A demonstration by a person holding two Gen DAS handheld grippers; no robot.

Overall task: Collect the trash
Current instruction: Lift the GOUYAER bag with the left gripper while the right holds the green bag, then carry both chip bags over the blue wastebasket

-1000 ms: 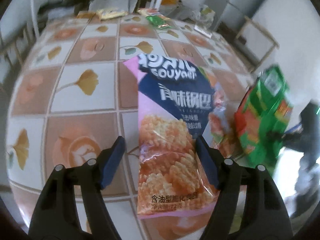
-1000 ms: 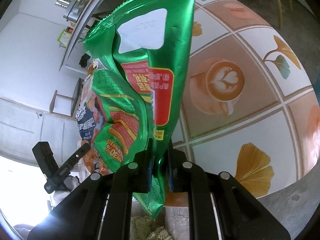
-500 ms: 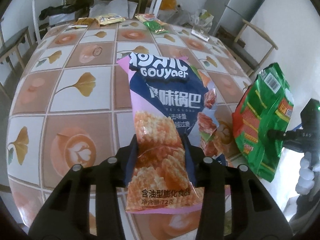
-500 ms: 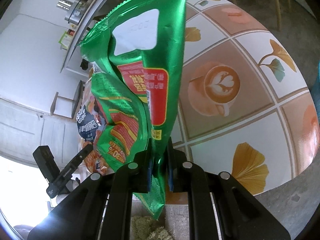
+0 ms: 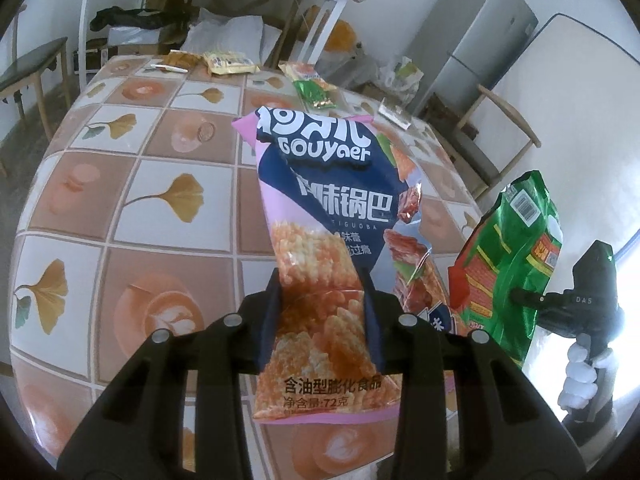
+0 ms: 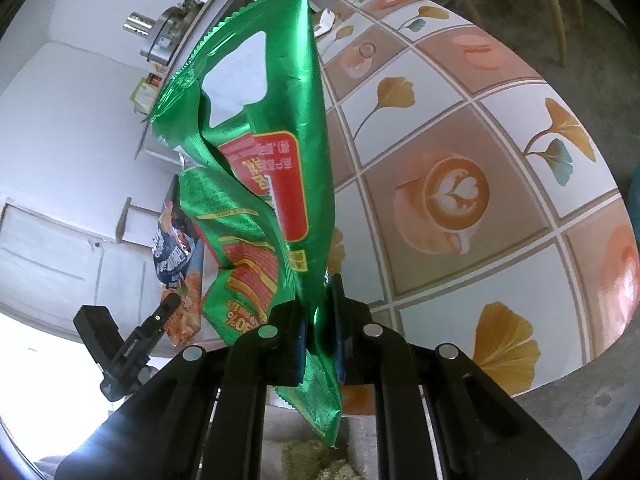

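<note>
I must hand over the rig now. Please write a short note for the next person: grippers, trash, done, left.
Left gripper: jaws just closed on the pink-and-navy plastic snack bag, lifted off the tiled-pattern table.
Right gripper: shut on the shiny green foil snack bag.
Done: two bags picked up.
Left: small wrappers at the table's far end; no bin in view.

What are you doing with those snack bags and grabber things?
A person is picking up trash with two hand-held grippers. The left gripper has just been closing and now pinches a pink snack bag, held above the table. The right gripper is shut on a green bag. More wrappers lie at the table's far end.
</note>
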